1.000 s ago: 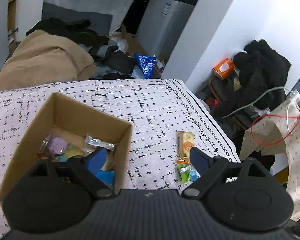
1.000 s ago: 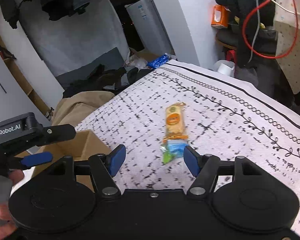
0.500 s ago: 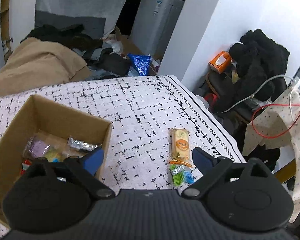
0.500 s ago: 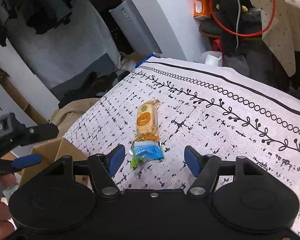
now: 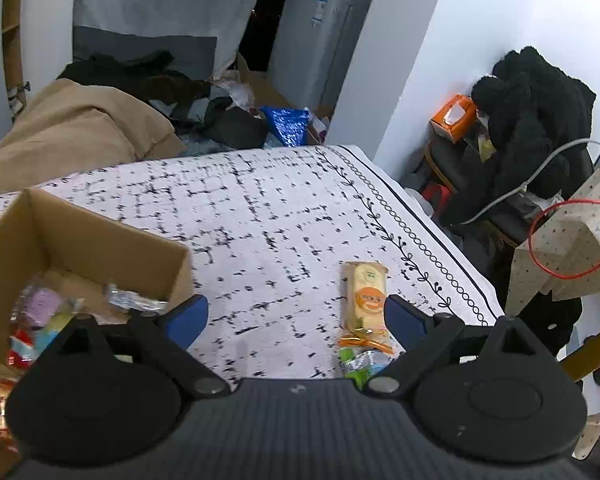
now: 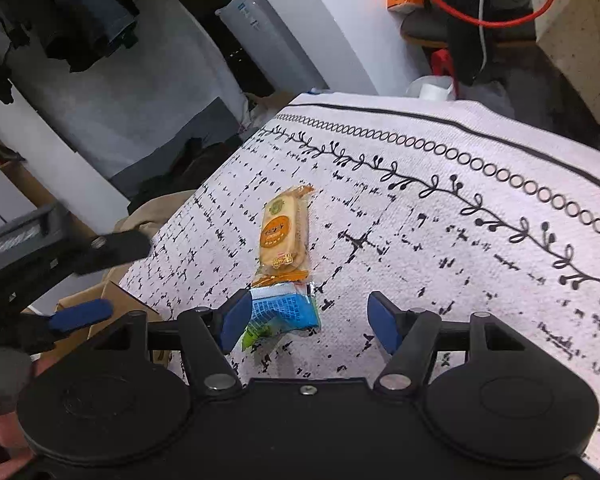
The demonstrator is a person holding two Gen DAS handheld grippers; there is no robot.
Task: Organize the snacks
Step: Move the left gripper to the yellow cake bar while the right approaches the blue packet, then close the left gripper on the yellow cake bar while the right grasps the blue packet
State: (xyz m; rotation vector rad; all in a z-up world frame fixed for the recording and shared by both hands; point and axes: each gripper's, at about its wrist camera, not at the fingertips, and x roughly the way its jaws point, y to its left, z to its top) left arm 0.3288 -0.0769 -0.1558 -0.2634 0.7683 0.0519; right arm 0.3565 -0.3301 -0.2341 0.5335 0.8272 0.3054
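An orange-and-cream biscuit pack (image 5: 364, 295) (image 6: 283, 232) lies on the patterned tablecloth, with a small blue-and-green packet (image 6: 280, 312) (image 5: 360, 362) touching its near end. My right gripper (image 6: 304, 320) is open just above the cloth; the blue packet lies between its fingers, close to the left fingertip, pads not pressing it. My left gripper (image 5: 295, 318) stands wide open with nothing between its fingers, the biscuit pack just inside its right fingertip. A cardboard box (image 5: 111, 240) holding several wrapped snacks sits at the left. In the right wrist view the left gripper (image 6: 79, 276) shows at the left edge.
The cloth's bordered edge (image 5: 424, 216) runs close on the right, with a chair of dark clothes (image 5: 532, 128), an orange tissue box (image 5: 454, 116) and a red cable (image 5: 568, 240) beyond. Heaped clothes and a white appliance stand behind the table. A hand (image 6: 3, 420) grips the left tool.
Both grippers have sunk toward the cloth. The left one slid right, away from over the box; the right one closed in until the blue packet lay between its fingers.
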